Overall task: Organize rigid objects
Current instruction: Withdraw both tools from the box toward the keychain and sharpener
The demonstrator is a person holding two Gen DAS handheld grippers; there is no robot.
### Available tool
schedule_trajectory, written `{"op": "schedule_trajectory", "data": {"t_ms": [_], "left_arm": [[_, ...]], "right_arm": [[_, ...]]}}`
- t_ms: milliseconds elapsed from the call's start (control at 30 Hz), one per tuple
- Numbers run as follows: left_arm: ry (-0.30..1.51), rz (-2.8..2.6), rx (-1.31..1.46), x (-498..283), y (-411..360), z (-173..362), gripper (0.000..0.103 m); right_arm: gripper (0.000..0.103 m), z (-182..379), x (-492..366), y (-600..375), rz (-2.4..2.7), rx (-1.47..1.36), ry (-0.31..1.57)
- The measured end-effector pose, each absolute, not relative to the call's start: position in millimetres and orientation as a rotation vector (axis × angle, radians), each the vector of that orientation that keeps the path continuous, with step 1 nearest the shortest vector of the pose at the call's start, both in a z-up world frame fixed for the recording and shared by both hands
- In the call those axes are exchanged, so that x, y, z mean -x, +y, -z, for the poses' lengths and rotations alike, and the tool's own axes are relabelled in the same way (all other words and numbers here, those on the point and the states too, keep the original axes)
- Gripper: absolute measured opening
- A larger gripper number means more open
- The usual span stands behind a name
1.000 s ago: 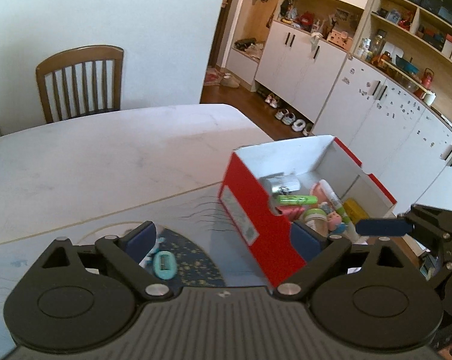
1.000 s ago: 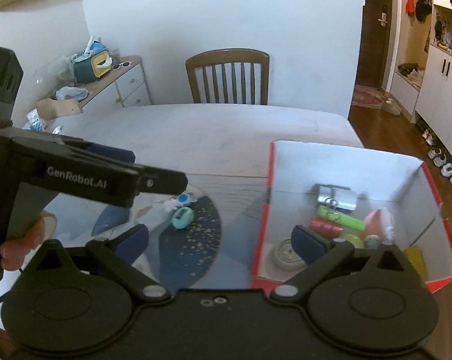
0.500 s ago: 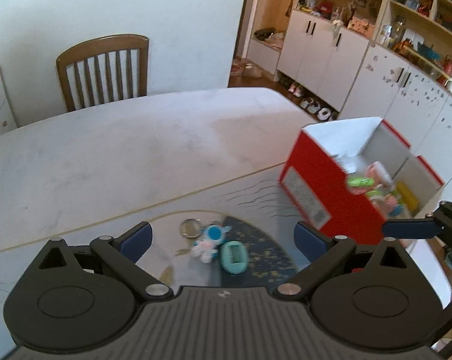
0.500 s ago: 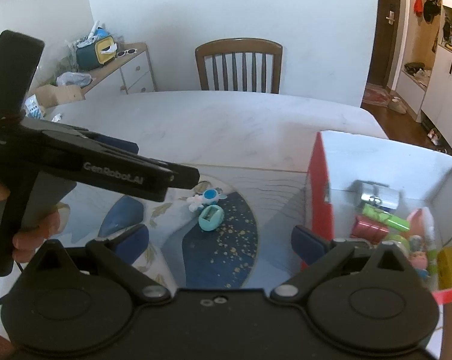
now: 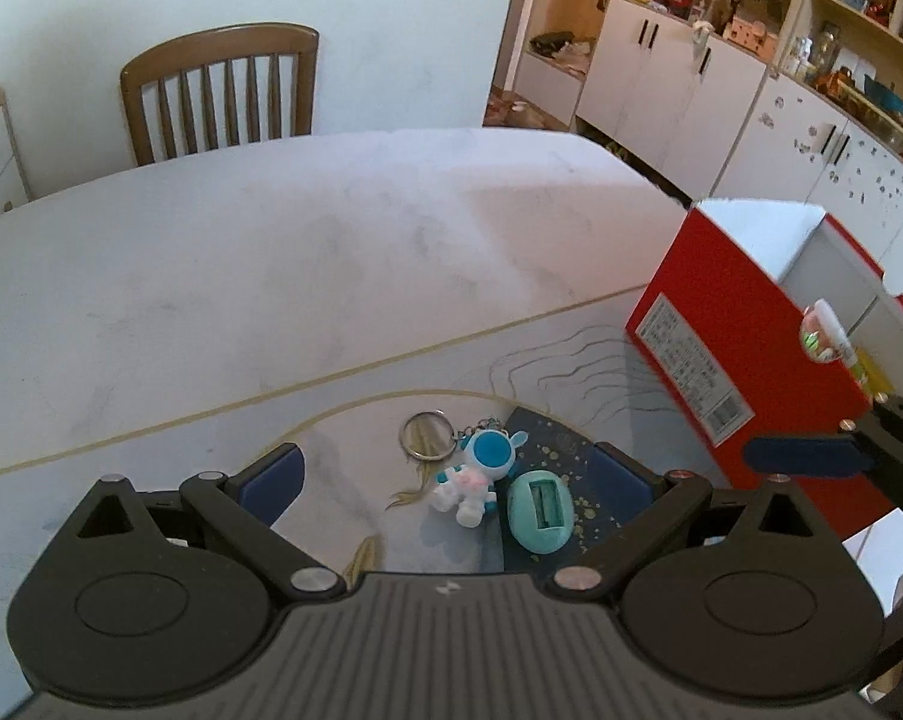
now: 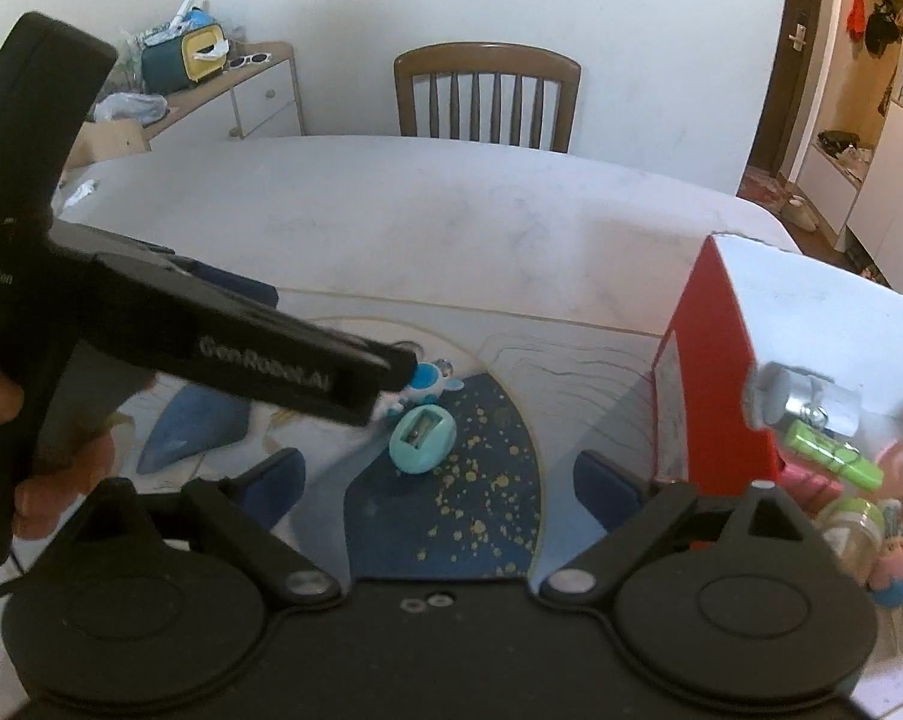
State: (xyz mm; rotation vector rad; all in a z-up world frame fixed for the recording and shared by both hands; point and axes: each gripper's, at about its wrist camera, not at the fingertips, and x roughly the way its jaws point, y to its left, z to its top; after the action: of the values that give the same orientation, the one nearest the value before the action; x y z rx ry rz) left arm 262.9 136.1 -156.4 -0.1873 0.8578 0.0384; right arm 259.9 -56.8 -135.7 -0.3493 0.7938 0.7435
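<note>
My bench (image 5: 331, 252) is a pale, marble-look top, with a printed mat (image 6: 451, 480) at the near end: thin gold curves, grey wavy lines and a dark blue patch flecked with gold. A wooden slat-back chair (image 5: 223, 90) stands at the far side against a plain white wall. Off to one side run white cupboards (image 5: 679, 84) under open shelves crowded with small things; on the other side a low sideboard (image 6: 253, 96) carries a teal tissue box and sunglasses.

On the mat lie a teal egg-shaped sharpener (image 5: 540, 505) and, touching it, a blue-and-white figure keychain (image 5: 478, 477) with its metal ring. The red box (image 5: 751, 348) stands near them at the bench's edge, white inside, already holding a silver cylinder (image 6: 805, 402), a green tube (image 6: 835, 450) and other small items I cannot name. A white label with a barcode sits on its red side (the print is too small to read).

My left tongs (image 5: 451, 474) hang released above the keychain and sharpener, both lying between the pads. My right tongs (image 6: 445, 477) are released too, having just narrowed slightly, with nothing gripped. The left tool's side reads "GenRobot.AI".
</note>
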Motion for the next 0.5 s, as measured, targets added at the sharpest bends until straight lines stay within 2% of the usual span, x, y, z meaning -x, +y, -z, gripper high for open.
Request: {"op": "schedule_trajectory", "data": {"t_ms": [333, 400, 500], "left_arm": [[0.874, -0.048, 0.164, -281, 133, 179, 0.1], [0.872, -0.053, 0.167, -284, 134, 181, 0.1], [0.872, -0.046, 0.169, -287, 135, 184, 0.091]], "right_arm": [[0.077, 159, -278, -39, -0.767, 0.391, 0.824], [0.076, 163, -281, -35, -0.766, 0.393, 0.834], [0.068, 168, -282, -32, -0.779, 0.401, 0.842]]}}
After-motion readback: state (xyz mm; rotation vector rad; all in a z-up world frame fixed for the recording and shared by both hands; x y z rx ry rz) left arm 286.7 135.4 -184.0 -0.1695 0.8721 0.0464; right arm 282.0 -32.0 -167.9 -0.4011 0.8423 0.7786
